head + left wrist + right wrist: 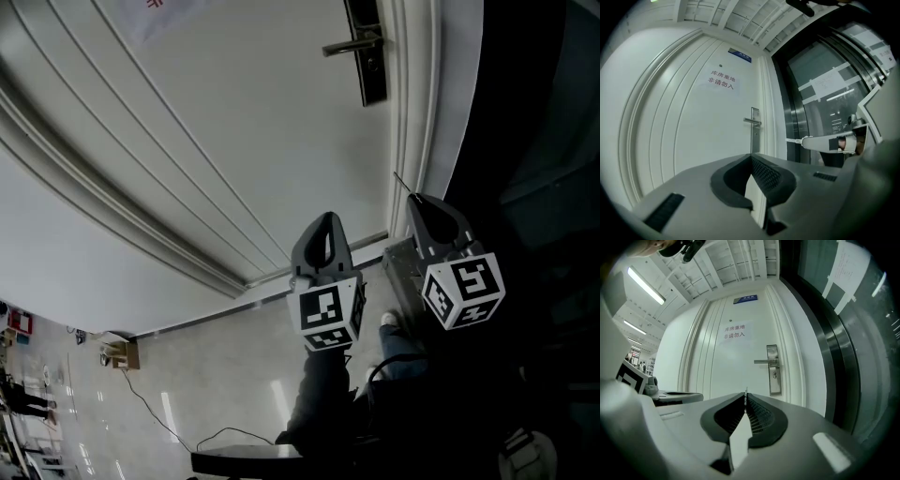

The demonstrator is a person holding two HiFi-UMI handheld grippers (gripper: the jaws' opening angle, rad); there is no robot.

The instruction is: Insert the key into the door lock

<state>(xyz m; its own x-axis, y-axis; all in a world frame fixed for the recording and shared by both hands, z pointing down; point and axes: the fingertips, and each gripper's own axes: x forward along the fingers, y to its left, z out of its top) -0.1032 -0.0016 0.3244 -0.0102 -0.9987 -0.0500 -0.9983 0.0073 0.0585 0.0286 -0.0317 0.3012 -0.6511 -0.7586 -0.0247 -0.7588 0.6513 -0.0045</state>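
The right gripper [746, 395] pinches a thin key [746, 390], well apart from the door lock [774, 375]. The left gripper [751, 158] is pressed together.

Floor [225, 380]: pale glossy tiles with streaks of light mirrored in them
Far edge: meets the foot of the white door [234, 141]
Box [120, 353]: small, brown, set on the tiles at the left
Cable [148, 408]: thin, black, trails from beside the box across the tiles toward the bottom edge
Shoe [389, 322]: light-coloured, planted near the door's foot, under a dark trouser leg
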